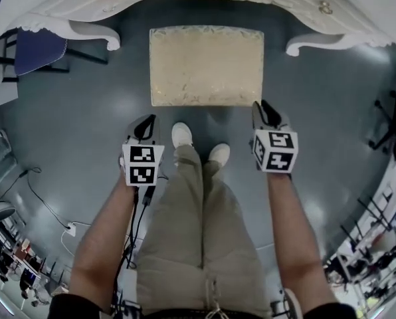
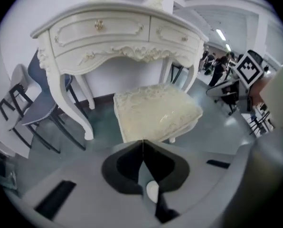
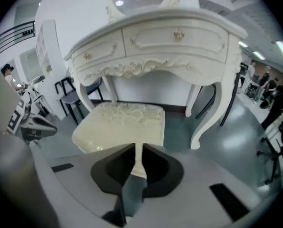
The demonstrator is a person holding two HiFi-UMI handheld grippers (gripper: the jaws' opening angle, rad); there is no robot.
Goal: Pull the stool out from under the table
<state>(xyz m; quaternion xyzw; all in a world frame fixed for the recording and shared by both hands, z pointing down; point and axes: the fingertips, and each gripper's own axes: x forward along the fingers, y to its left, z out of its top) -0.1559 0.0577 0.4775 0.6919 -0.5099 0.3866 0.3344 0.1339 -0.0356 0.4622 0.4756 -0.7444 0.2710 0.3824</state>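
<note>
In the head view the stool point(image 1: 206, 65) stands on the grey floor, its cushioned top almost wholly clear of the dressing table point(image 1: 65, 12), whose front rim lies just beyond the stool's far edge; I judge the pull all but done. The left tool point(image 1: 145, 126) and right tool point(image 1: 268, 111) hang on the near side of the stool, apart from it and holding nothing. The person's white shoes point(image 1: 181, 135) stand just short of the stool's near edge, so any further drag could run the seat into the feet. A curled table leg point(image 1: 297, 45) stands on each side of the stool's far end, and a skewed tug might knock a stool leg against one. A blue chair point(image 1: 35, 52) sits well to the stool's left, a black stand point(image 1: 387, 121) well to its right, and a cable point(image 1: 42, 201) trails on the floor far behind and left of it, where a backward step could snag it. In the left gripper view the left tool point(image 2: 142, 146) is clenched, its jaws meeting on nothing, with the stool point(image 2: 155, 110) ahead; it would have to open before taking hold again. In the right gripper view the right tool point(image 3: 138, 148) has its jaws a narrow slit apart and released, with the stool point(image 3: 120, 125) beyond and untouched.
</note>
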